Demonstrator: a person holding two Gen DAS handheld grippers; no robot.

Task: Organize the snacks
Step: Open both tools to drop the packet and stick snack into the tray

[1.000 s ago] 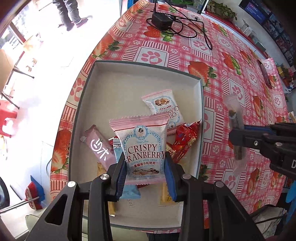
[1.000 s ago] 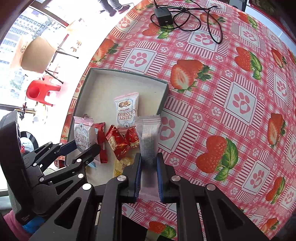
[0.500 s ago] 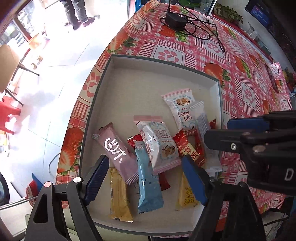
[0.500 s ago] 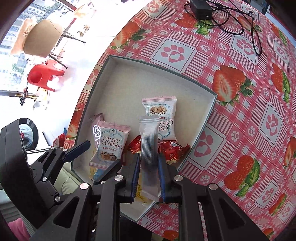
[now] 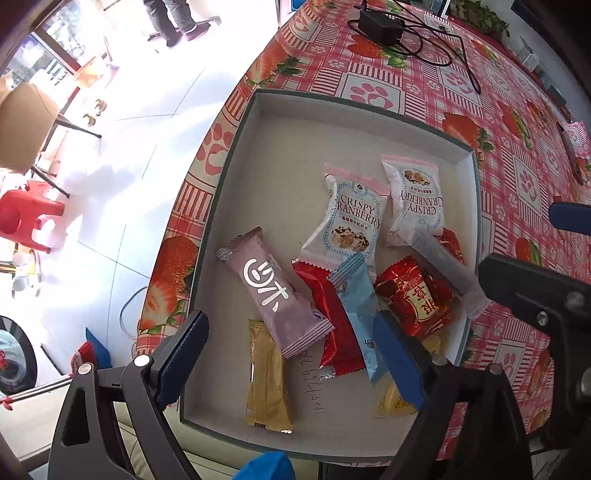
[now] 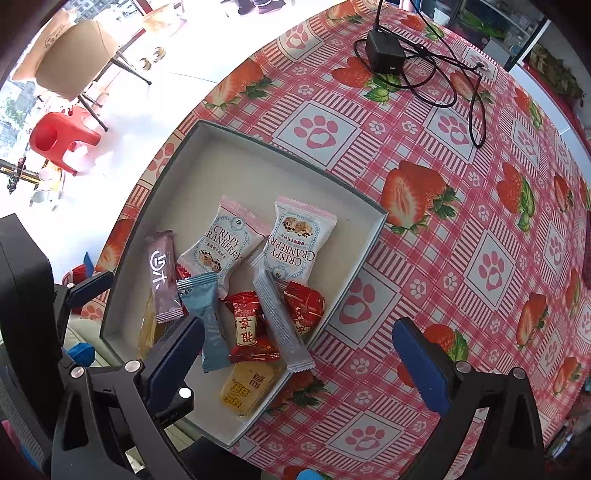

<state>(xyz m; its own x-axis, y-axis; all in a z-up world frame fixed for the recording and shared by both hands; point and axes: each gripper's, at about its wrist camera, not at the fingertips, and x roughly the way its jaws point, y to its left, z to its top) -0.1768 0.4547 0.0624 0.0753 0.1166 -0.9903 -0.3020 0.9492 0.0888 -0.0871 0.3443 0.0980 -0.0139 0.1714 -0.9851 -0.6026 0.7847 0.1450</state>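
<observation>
A shallow grey box (image 5: 236,155) (image 6: 184,155) at the table's edge holds several snack packets: two Crispy Cranberry packets (image 5: 351,221) (image 6: 218,247), a purple bar (image 5: 273,291) (image 6: 162,273), a light blue packet (image 5: 358,306) (image 6: 207,317), red packets (image 5: 417,295) (image 6: 247,325) and yellow ones (image 5: 266,376) (image 6: 247,387). A clear grey stick packet (image 5: 443,266) (image 6: 280,317) lies over the box's right rim. My left gripper (image 5: 291,354) is open and empty above the box's near end. My right gripper (image 6: 299,362) is open and empty above the stick packet.
The red strawberry tablecloth (image 6: 461,221) covers the table right of the box. A black power adapter with cables (image 6: 384,51) (image 5: 380,26) lies at the far side. Another packet (image 5: 576,147) lies far right. Floor, a red stool (image 6: 62,136) and a chair are to the left.
My left gripper let go of the Crispy Cranberry packet into the box and opened. My right gripper carried the stick packet over the box, released it and opened.
</observation>
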